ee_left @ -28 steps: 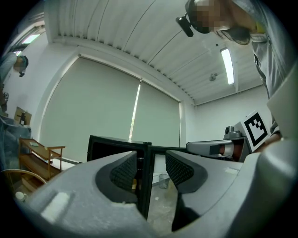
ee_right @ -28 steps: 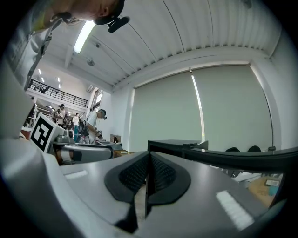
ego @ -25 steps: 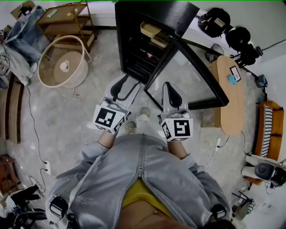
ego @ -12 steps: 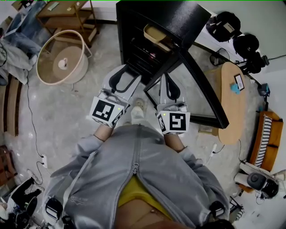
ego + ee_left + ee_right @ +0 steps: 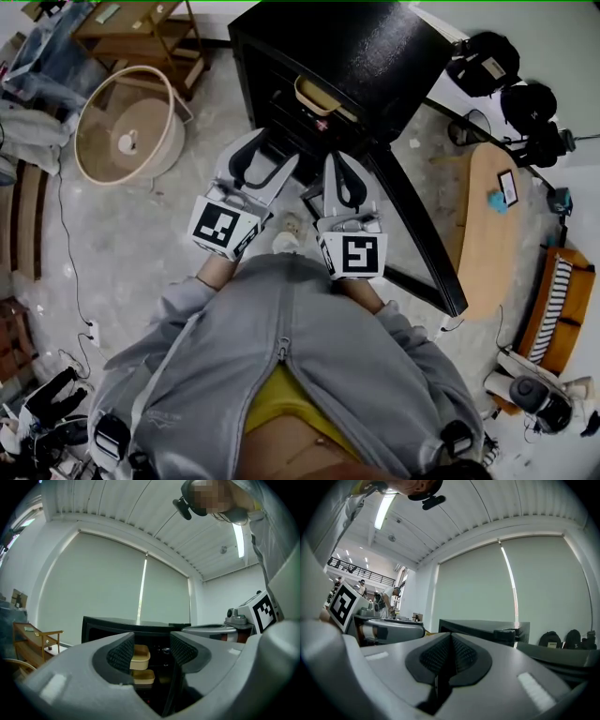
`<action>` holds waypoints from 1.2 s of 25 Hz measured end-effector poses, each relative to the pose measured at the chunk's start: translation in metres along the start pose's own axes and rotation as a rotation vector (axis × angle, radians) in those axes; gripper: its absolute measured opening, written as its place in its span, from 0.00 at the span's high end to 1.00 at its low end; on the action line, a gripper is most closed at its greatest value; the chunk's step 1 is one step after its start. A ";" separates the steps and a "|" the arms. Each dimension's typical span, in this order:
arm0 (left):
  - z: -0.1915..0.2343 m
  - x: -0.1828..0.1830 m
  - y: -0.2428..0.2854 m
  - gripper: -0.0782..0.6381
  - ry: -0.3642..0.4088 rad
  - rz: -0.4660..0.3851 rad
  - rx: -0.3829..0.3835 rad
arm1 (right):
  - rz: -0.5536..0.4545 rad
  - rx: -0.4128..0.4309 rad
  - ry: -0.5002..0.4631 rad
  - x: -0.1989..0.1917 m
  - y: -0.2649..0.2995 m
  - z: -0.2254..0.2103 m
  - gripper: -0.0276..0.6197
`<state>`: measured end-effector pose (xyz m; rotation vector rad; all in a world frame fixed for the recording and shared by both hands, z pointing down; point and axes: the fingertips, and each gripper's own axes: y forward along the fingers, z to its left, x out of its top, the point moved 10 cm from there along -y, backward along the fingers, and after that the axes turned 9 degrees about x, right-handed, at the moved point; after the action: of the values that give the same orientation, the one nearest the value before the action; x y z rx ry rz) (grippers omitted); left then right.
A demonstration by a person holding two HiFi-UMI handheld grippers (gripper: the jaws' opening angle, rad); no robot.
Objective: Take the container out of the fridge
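The black fridge (image 5: 347, 56) stands ahead with its glass door (image 5: 427, 253) swung open to the right. Inside, a tan container (image 5: 317, 97) rests on an upper shelf; in the left gripper view it shows as the upper tan container (image 5: 140, 656) with a second one (image 5: 144, 677) on the shelf below. My left gripper (image 5: 265, 155) points at the fridge opening, short of the shelves, its jaws opening with nothing between them. My right gripper (image 5: 343, 176) is beside it, near the door's inner edge, jaws shut and empty.
A round wicker basket (image 5: 122, 127) and a wooden shelf unit (image 5: 141, 28) stand to the left on the floor. An oval wooden table (image 5: 492, 225) stands right of the open door. Black bags (image 5: 497, 70) lie at the back right.
I have stepped closer to the fridge, so both grippers now reach further toward its opening. The left gripper's jaws have spread a little wider.
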<state>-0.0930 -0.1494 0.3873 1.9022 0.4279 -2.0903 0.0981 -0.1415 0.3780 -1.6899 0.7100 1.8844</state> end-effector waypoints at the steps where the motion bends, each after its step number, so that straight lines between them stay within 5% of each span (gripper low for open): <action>1: 0.002 -0.001 0.006 0.55 0.002 0.002 0.004 | 0.000 0.009 0.001 -0.001 0.005 -0.003 0.96; 12: 0.028 -0.020 0.054 0.49 0.004 0.052 -0.012 | 0.006 0.010 0.051 -0.003 0.046 -0.005 0.96; 30: 0.069 -0.080 0.129 0.33 0.055 0.204 -0.196 | 0.084 -0.281 0.033 -0.012 0.081 0.005 0.96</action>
<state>-0.0971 -0.2948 0.4692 1.8112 0.4147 -1.8009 0.0407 -0.1981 0.3947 -1.8917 0.5564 2.0996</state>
